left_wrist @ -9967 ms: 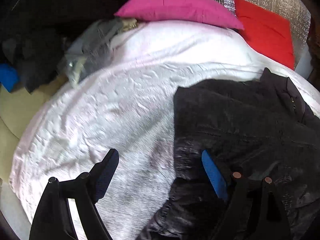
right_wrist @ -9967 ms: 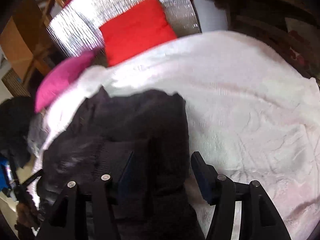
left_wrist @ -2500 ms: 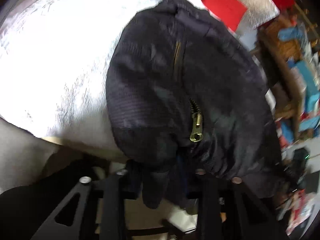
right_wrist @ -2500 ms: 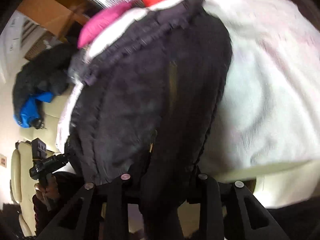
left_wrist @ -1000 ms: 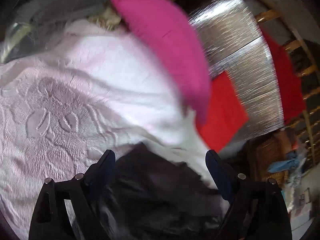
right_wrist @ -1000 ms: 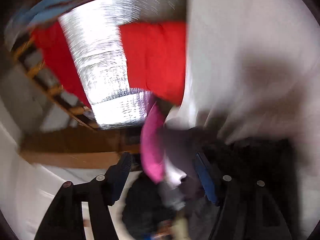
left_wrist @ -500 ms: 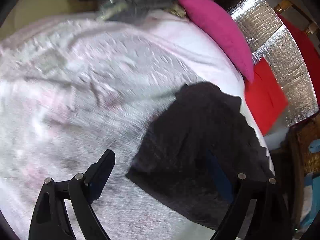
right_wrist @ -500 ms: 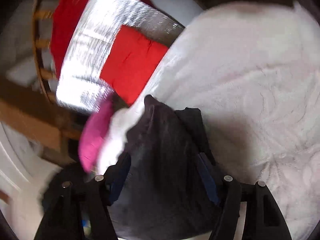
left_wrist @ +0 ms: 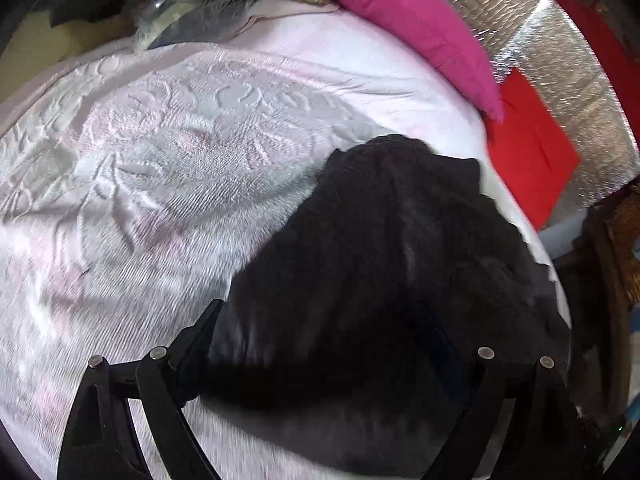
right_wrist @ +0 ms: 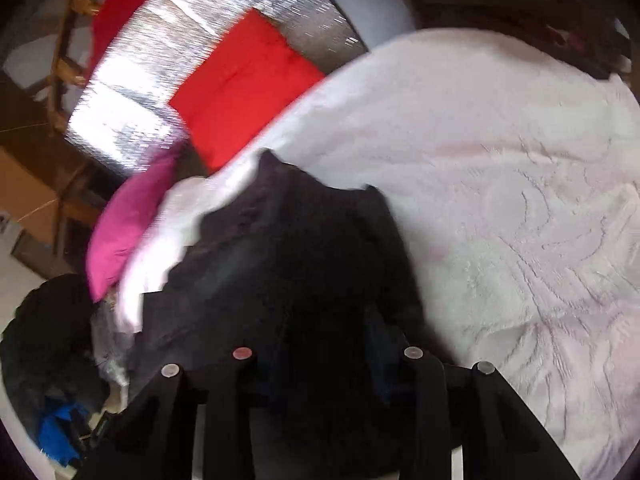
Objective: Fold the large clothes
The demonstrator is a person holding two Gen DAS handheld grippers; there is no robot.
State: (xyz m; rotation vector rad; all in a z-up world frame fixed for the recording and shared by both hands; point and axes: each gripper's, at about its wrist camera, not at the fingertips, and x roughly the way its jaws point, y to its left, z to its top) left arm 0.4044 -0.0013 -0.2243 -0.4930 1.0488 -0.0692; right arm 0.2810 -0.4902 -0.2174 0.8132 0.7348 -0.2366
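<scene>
Since half a second ago both cameras have drawn closer to the black jacket (left_wrist: 384, 264), which now fills more of the lower part of each view. It lies folded into a dark heap on the pale pink bedspread (left_wrist: 168, 168), near the pillow end of the bed.

Seen from the left wrist, the left tool (left_wrist: 320, 340) has its jaws spread wide, one on each side of the near edge of the jacket. The left finger (left_wrist: 192, 344) sits at the garment's edge where it meets the bedspread; the right finger is dark against the cloth and hard to make out. The pads do not press on the fabric.

Seen from the right wrist, the right tool (right_wrist: 324, 360) has just been closing its jaws, and the jacket (right_wrist: 304, 264) lies between them. The view is blurred and the fingers are black against black cloth, so I cannot tell whether the pads have met the fabric yet.

Beyond the jacket a pink pillow (left_wrist: 408, 12) leans at the head of the bed, with a red cushion (left_wrist: 532, 148) beside it against a silver foil panel (left_wrist: 560, 60). A grey garment (left_wrist: 216, 4) is bunched at the far edge of the bedspread. In the right view a dark pile of clothes with something blue (right_wrist: 60, 428) lies off to the left of the bed.
</scene>
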